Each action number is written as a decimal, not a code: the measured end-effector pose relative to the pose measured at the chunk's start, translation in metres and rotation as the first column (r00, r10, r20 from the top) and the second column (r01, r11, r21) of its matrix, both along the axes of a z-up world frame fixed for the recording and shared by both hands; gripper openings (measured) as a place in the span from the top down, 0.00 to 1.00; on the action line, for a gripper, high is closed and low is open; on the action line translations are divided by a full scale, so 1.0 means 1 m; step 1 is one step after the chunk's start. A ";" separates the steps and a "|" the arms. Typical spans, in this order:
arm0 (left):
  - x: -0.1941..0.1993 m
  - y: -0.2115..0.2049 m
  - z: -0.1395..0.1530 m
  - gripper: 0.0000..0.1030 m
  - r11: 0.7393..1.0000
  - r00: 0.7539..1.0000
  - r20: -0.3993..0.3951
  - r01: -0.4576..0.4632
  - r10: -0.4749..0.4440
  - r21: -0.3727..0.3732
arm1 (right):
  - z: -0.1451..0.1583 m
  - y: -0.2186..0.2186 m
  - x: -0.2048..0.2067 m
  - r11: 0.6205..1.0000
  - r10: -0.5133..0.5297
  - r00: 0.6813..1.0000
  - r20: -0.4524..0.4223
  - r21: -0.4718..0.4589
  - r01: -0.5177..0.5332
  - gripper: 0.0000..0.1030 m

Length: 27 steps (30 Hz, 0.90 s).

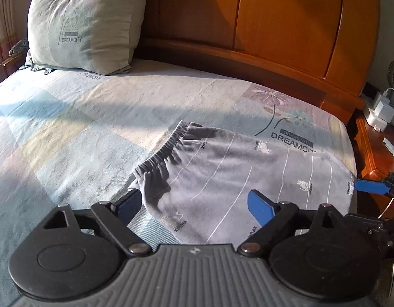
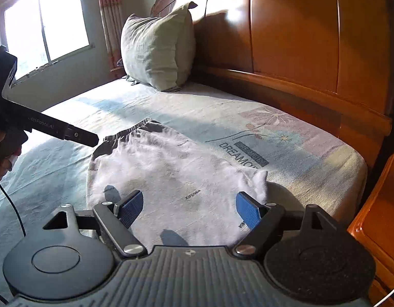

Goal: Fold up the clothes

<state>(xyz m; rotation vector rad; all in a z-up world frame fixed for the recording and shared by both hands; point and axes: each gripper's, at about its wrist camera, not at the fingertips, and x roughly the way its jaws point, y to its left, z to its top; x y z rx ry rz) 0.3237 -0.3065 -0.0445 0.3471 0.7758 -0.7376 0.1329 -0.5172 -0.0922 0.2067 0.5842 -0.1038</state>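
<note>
Both the left gripper (image 1: pixel 194 206) and right gripper (image 2: pixel 189 208) hover spread wide, holding nothing, over the grey shorts (image 1: pixel 238 174) on the bed (image 1: pixel 69 128). The soft fabric could bunch or slip toward the bed's edge if the fingers pinch only one layer.

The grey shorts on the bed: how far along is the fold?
Done: the grey shorts lie spread flat on the bed sheet, no fold visible. In hand: nothing; the left gripper by the waistband and the right gripper over the hem are open. Left: gripping and every fold.
</note>
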 end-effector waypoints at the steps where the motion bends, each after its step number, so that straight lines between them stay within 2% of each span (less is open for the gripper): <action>1: -0.015 0.013 0.000 0.09 1.000 1.000 0.027 -0.004 0.003 0.019 | -0.005 0.012 0.000 0.999 0.035 0.999 -0.015 -0.020 -0.035 0.20; 4: -0.053 0.047 -0.006 0.07 0.995 0.994 0.106 -0.034 0.024 0.092 | -0.030 0.042 0.001 0.990 0.089 0.990 -0.113 -0.101 -0.101 0.22; 7: -0.086 0.078 -0.015 0.07 0.988 0.988 0.145 -0.069 0.049 0.137 | -0.037 0.054 -0.012 0.979 0.092 0.988 -0.120 -0.171 -0.112 0.23; 8: -0.097 0.088 -0.019 0.07 0.988 0.987 0.153 -0.080 0.059 0.135 | -0.030 0.050 -0.014 0.980 0.093 0.990 -0.103 -0.165 -0.109 0.23; 11: -0.120 0.109 -0.029 0.07 0.988 0.987 0.129 -0.107 0.092 0.108 | -0.011 0.039 -0.017 0.980 0.088 0.995 -0.042 -0.176 -0.094 0.23; 14: -0.131 0.120 -0.037 0.07 0.986 0.987 0.069 -0.150 0.145 0.068 | -0.004 0.015 0.005 0.976 0.036 0.999 -0.027 -0.215 -0.041 0.23; 16: -0.135 0.123 -0.041 0.07 0.982 0.982 0.054 -0.182 0.180 0.044 | -0.018 -0.010 0.021 0.982 -0.026 0.998 -0.066 -0.188 0.013 0.23; 18: -0.139 0.125 -0.043 0.07 0.978 0.977 0.061 -0.207 0.205 0.030 | -0.028 -0.027 0.030 0.985 -0.099 0.983 -0.152 -0.155 0.075 0.25; 21: -0.144 0.127 -0.045 0.07 0.971 0.969 0.068 -0.238 0.237 0.009 | -0.009 -0.015 0.010 0.991 -0.068 0.995 -0.075 -0.124 0.059 0.24; 23: -0.144 0.127 -0.048 0.07 0.972 0.970 0.055 -0.237 0.237 -0.009 | -0.002 0.008 -0.001 0.992 0.006 0.998 -0.055 -0.122 -0.012 0.23; 25: -0.146 0.126 -0.049 0.07 0.971 0.970 0.035 -0.239 0.240 -0.025 | -0.007 0.035 -0.001 0.984 0.071 0.993 -0.098 -0.156 -0.086 0.23; 27: -0.148 0.127 -0.050 0.07 0.969 0.969 0.024 -0.245 0.246 -0.037 | -0.020 0.055 -0.002 0.974 0.085 0.984 -0.157 -0.195 -0.115 0.23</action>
